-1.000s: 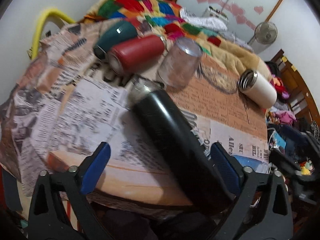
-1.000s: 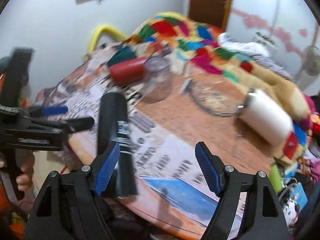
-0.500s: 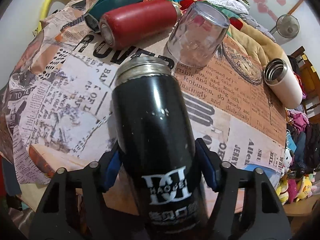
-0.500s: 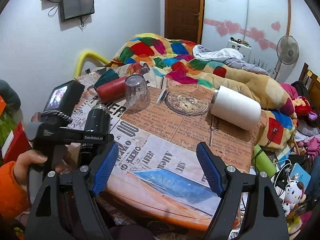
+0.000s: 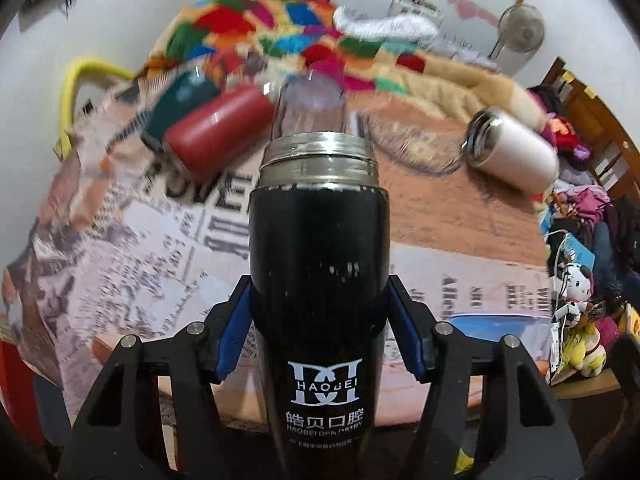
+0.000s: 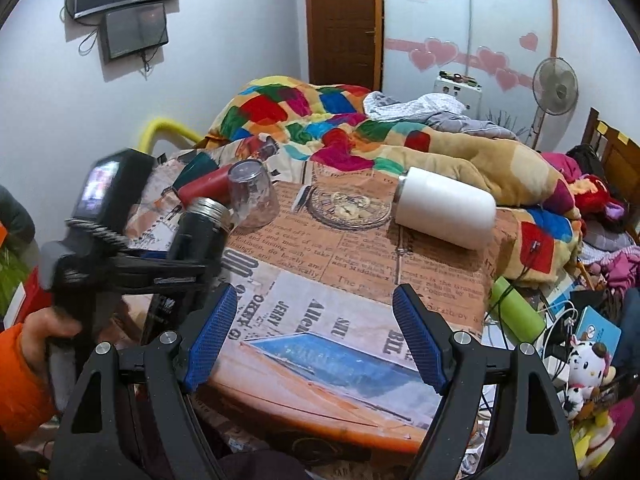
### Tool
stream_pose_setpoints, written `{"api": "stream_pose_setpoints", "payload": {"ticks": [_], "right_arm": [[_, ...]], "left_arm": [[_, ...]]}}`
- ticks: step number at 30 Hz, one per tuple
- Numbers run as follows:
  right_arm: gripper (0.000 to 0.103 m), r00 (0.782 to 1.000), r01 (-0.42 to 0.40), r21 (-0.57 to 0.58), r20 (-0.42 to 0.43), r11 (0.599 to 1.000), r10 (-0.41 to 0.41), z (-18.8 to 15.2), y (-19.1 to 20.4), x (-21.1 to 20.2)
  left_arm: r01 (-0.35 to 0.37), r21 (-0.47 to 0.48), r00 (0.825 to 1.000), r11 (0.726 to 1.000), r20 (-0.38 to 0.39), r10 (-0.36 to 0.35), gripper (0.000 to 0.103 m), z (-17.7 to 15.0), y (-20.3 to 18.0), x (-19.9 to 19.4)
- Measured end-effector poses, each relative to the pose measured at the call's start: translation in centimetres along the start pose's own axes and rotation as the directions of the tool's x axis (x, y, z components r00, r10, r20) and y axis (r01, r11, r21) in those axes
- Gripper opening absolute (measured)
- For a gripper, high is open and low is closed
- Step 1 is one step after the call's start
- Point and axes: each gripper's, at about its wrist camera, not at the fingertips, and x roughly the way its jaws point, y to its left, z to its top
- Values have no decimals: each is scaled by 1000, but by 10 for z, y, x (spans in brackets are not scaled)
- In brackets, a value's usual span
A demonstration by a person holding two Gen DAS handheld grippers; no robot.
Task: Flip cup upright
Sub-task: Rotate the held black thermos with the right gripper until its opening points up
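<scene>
While one left hand-held gripper (image 5: 320, 320) clamps one black cup (image 5: 318, 280), the right hand-held gripper (image 6: 312, 340) gapes empty.

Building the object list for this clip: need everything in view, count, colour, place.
black flask: 1, black with steel neck, clamped in the left gripper at the table's near left edge
clear glass: 1, transparent, upside down behind the black flask
red flask: 1, red, on its side, far left
green flask: 1, dark green, on its side behind the red one
white flask: 1, white, on its side, right
table: 1, newspaper-print cover
quilt: 1, multicolour, behind table
fan: 1, far right
left gripper: blue pads on the black flask
right gripper: open, empty
</scene>
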Motion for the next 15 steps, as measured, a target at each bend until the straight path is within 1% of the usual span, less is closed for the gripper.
{"api": "stream_pose_setpoints", "payload": {"ticks": [2, 4, 7, 11, 14, 15], "right_arm": [[78, 1000, 2, 12, 3, 1000, -2, 1, -2, -1], [78, 1000, 4, 18, 4, 1000, -4, 1, -4, -1], [78, 1000, 17, 15, 6, 1000, -17, 2, -5, 1], [78, 1000, 14, 22, 6, 1000, -14, 2, -5, 3], [78, 1000, 21, 24, 11, 999, -21, 3, -5, 3], [78, 1000, 23, 23, 11, 999, -23, 4, -5, 4]], "left_arm": [[-25, 23, 997, 999, 75, 23, 63, -6, -4, -22], [-50, 38, 991, 998, 123, 45, 63, -12, -6, -39], [-57, 43, 984, 997, 173, 49, 63, -17, -7, -59], [-57, 35, 971, 998, 236, 47, 63, -14, -8, -80], [-54, 33, 955, 998, 295, 42, 63, -4, -10, -92], [-50, 37, 952, 998, 304, 37, 63, 0, -13, -92]]}}
